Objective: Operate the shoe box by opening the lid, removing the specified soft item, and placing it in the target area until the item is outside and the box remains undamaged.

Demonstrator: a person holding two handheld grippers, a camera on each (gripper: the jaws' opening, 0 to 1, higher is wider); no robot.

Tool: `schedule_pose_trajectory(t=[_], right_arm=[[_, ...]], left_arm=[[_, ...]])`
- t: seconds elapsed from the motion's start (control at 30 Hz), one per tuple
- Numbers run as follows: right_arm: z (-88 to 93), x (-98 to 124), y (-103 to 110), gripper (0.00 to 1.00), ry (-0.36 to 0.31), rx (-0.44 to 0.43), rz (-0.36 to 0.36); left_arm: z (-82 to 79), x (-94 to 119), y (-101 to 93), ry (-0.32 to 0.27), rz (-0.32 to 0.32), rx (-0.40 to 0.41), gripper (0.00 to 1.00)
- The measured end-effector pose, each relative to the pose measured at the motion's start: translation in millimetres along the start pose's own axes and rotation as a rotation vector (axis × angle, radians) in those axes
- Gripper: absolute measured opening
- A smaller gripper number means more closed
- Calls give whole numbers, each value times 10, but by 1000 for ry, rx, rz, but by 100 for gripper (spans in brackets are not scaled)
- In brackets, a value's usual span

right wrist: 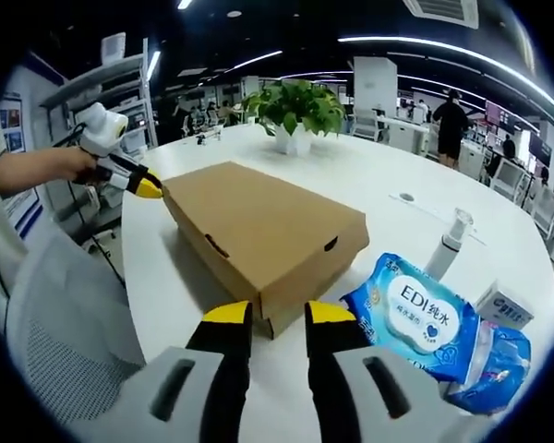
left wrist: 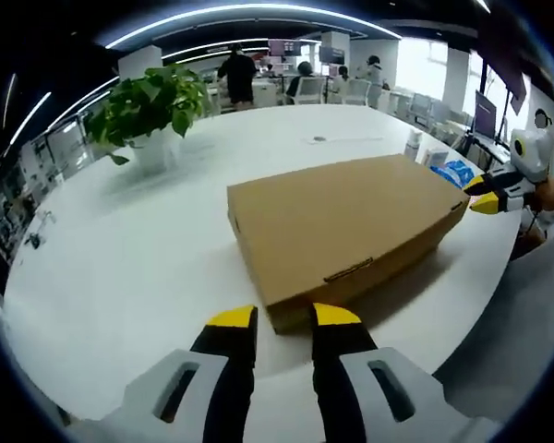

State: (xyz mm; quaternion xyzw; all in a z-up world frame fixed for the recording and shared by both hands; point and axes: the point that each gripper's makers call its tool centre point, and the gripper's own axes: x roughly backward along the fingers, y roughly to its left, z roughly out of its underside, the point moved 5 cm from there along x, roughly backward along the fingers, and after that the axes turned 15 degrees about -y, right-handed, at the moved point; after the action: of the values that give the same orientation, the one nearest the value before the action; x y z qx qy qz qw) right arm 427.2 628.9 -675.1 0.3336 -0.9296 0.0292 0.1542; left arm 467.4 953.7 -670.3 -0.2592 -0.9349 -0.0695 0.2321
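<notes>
Left gripper view — a potted plant (left wrist: 148,106) is standing at the far left of the round white table (left wrist: 120,268), people are working at desks beyond it. The shoe box (left wrist: 342,221) is lying closed in the middle of the table, lid flat. The left gripper (left wrist: 283,318) is hovering just short of the box's near end, jaws parted by a narrow gap and grasping nothing. At the far right the right gripper (left wrist: 475,194) is reaching the box's other end, yellow tips at or just beside the corner; I cannot tell whether they are touching.

Right gripper view — the left gripper (right wrist: 148,187) is coming in at the left, at the box's far corner. The right gripper (right wrist: 266,314) is sitting near the box's (right wrist: 263,226) near end, jaws slightly apart, released. A blue wet-wipe pack (right wrist: 425,318) is lying just right of the box, a small carton (right wrist: 504,305) and a pump bottle (right wrist: 450,238) nearby.

Judgement: the opening step is only beginning — the lid is not yet lifted, the soft item is still hidden inside. The next move is calling for one gripper steadying the base while the other is catching the lid edge and raising it gently, without creasing the cardboard.
</notes>
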Motion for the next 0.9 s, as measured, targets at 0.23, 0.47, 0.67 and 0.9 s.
schedule_pose_trajectory(t=[0.23, 0.47, 0.67, 0.9], right_arm=[[-27, -129, 28, 24, 4, 4, -17], [9, -214, 64, 22, 22, -8, -26], [73, -234, 59, 22, 42, -19, -14], [115, -254, 49, 21, 59, -27, -12]], left_arm=[[-13, -75, -14, 16, 47, -39, 25], [9, -108, -3, 25, 74, -46, 26], [58, -143, 2, 46, 78, -51, 25], [63, -162, 10, 55, 80, -41, 25]])
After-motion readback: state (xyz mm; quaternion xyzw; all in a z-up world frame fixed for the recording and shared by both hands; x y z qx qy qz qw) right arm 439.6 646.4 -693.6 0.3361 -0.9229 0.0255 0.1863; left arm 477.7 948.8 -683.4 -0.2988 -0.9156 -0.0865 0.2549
